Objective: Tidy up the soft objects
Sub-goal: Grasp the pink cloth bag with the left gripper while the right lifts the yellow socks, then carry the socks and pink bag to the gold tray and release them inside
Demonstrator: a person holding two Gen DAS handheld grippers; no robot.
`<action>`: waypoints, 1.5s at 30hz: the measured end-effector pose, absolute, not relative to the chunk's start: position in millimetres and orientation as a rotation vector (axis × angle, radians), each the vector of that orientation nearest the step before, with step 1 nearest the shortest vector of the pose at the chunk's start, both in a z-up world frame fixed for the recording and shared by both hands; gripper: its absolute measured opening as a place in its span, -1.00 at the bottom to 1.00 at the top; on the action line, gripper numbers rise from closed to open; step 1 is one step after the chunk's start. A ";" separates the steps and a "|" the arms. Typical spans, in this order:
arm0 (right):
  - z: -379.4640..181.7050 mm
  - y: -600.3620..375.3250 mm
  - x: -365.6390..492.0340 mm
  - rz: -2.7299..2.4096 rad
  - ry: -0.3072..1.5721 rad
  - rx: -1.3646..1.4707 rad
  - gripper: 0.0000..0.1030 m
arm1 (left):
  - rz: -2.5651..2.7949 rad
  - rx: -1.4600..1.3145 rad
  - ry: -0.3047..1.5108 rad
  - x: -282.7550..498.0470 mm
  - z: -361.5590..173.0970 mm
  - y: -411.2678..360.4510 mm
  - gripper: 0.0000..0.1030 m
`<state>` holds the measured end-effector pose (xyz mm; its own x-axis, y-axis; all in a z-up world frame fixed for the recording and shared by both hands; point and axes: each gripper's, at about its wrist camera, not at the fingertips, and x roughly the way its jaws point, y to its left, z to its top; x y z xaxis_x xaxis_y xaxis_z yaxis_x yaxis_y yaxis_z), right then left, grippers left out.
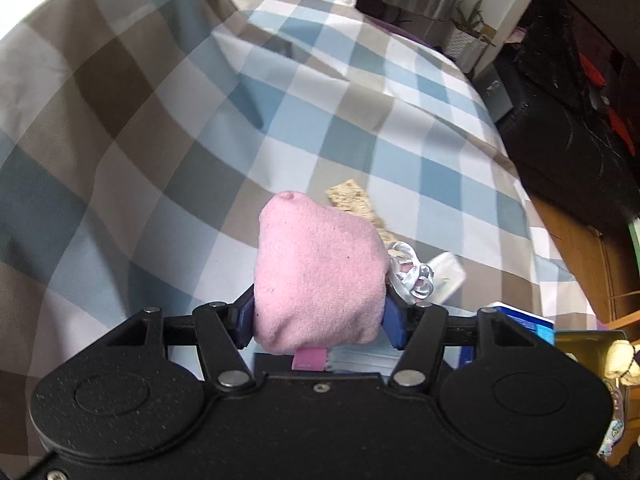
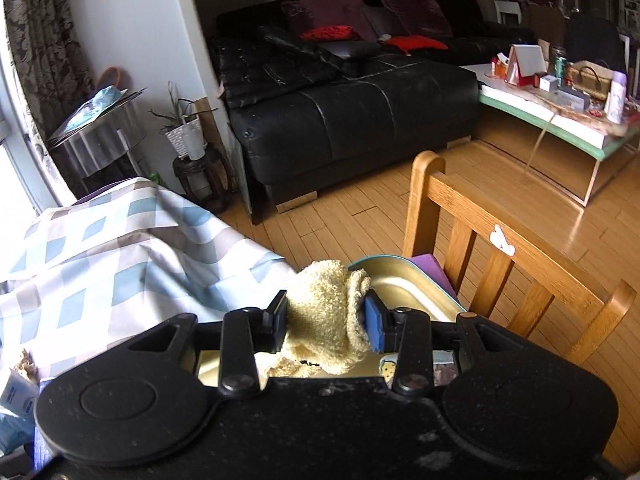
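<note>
Two tongs each grip a soft thing. The left tongs (image 1: 320, 316) have their blue pads pressed into both sides of a pink cloth bundle (image 1: 320, 276), which bulges out above them over the checked cloth (image 1: 280, 128); a white ribbon knot (image 1: 412, 276) sits at the bundle's 3 o'clock. The right tongs (image 2: 330, 320) are clamped on a cream knitted piece (image 2: 324, 316), hanging over a gold tin (image 2: 404, 288) that lies at its 2 o'clock, beside a wooden chair (image 2: 500, 256).
</note>
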<state>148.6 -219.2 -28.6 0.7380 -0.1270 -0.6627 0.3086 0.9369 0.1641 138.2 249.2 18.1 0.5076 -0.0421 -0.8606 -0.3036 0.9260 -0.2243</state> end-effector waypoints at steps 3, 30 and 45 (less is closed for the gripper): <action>-31.1 -223.7 147.4 -0.278 0.695 0.290 -0.26 | 0.067 -0.347 1.025 140.7 35.6 214.6 0.10; -3.3 -257.7 46.3 -0.362 0.613 0.381 -0.26 | -0.432 -0.070 1.205 103.3 26.2 -38.1 0.10; -10.7 -252.6 57.6 -0.363 0.643 0.345 -0.25 | -0.401 -0.082 1.053 115.1 54.6 -39.1 0.63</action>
